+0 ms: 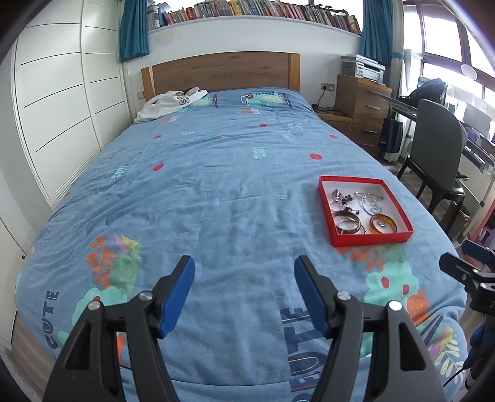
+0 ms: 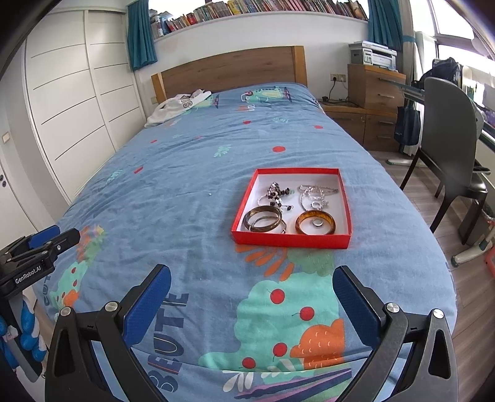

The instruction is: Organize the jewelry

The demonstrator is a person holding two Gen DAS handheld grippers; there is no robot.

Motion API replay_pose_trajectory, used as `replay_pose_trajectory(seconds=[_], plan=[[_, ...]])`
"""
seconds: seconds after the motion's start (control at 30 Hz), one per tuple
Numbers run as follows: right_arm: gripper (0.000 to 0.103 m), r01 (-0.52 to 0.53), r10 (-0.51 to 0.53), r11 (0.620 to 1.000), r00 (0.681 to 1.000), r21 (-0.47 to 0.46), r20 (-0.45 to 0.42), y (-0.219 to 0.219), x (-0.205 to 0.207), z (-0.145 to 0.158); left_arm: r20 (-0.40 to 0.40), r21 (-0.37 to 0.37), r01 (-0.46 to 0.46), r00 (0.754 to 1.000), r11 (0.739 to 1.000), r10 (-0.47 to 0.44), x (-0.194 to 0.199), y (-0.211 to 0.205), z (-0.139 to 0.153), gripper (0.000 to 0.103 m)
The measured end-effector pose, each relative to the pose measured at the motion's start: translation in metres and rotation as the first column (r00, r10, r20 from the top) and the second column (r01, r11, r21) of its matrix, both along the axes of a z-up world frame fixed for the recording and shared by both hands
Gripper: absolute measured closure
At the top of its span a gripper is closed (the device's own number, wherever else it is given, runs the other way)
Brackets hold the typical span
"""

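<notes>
Blue bedspread — red jewelry box lies ahead of both wide-open, empty tools.

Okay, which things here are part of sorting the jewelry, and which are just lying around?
For the job:
red box
brown bangles
amber bangle
beaded piece
silver chains

Just lying about:
white garment
chair
printer
books

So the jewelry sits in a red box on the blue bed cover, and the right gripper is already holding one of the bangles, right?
Not quite. The red box and blue bed cover are right, but the right gripper holds nothing: the right wrist view shows it open, short of the box, with the bangles inside.
</notes>
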State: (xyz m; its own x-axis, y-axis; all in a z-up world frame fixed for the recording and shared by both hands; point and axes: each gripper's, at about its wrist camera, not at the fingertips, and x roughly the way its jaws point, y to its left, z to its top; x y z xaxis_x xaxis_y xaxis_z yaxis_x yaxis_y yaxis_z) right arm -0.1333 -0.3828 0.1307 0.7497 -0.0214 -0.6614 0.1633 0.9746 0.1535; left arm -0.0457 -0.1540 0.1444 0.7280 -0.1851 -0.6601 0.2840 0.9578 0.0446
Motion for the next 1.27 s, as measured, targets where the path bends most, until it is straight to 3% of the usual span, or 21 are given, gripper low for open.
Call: replay_pose_trajectory(seconds=[0.47, 1.27], plan=[[0.001, 0.005, -0.005, 1.000, 0.999, 0.007, -0.039, -0.005, 0.006, -0.015, -0.050, -0.026, -0.023, 0.999, 0.999, 0.022, 0.008, 0.011, -0.013, 0.038], [0.001, -0.001, 0.001, 1.000, 0.999, 0.002, -0.055, -0.003, 0.010, -0.021, -0.053, -0.032, -0.046, 0.998, 0.998, 0.044, 0.011, 0.017, -0.025, 0.038]])
